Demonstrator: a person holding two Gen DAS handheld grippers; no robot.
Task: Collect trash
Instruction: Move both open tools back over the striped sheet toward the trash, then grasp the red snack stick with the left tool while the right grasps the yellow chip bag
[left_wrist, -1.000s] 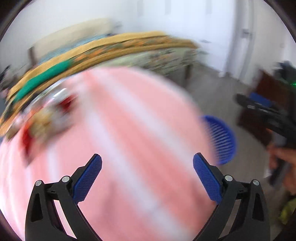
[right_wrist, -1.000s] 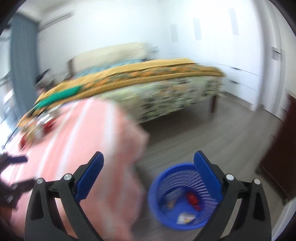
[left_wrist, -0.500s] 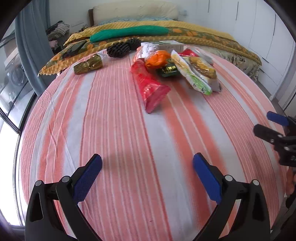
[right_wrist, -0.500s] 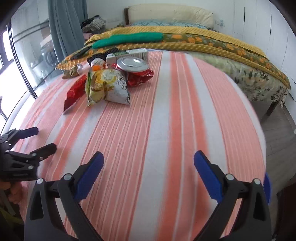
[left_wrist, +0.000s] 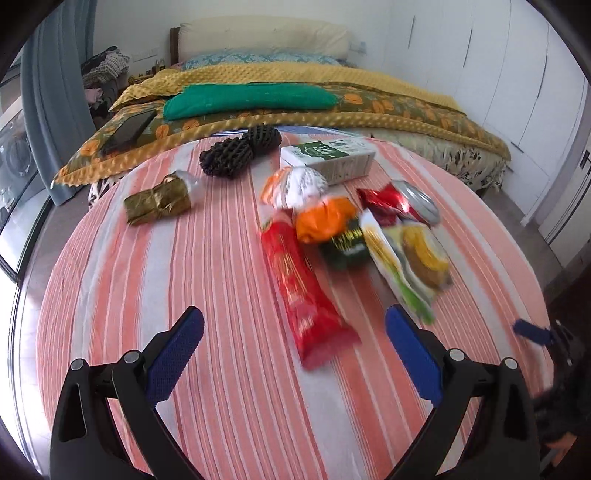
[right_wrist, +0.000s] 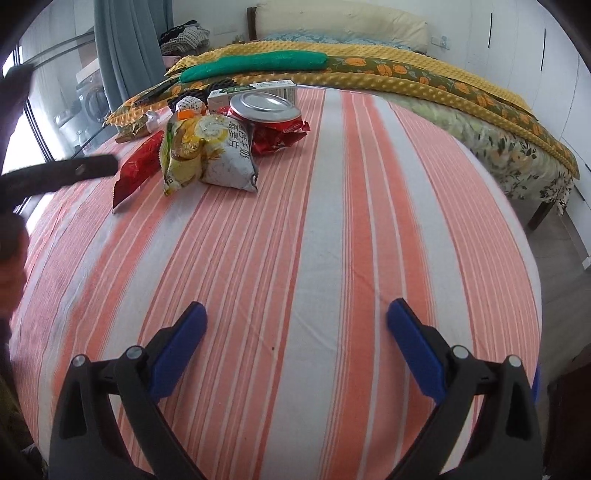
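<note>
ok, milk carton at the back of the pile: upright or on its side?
On its side. The carton lies flat on the striped cloth, long face up, behind the netted ball.

Large dark Chinese characters, not clearly legible, on the white-and-yellow crinkled snack bag (right_wrist: 210, 155) at eleven o'clock.

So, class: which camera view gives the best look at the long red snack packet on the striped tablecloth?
The left wrist view. There the long red snack packet lies full length, just ahead of the open left gripper. In the right wrist view it is far off, foreshortened and partly hidden behind the yellow-white bag.
</note>
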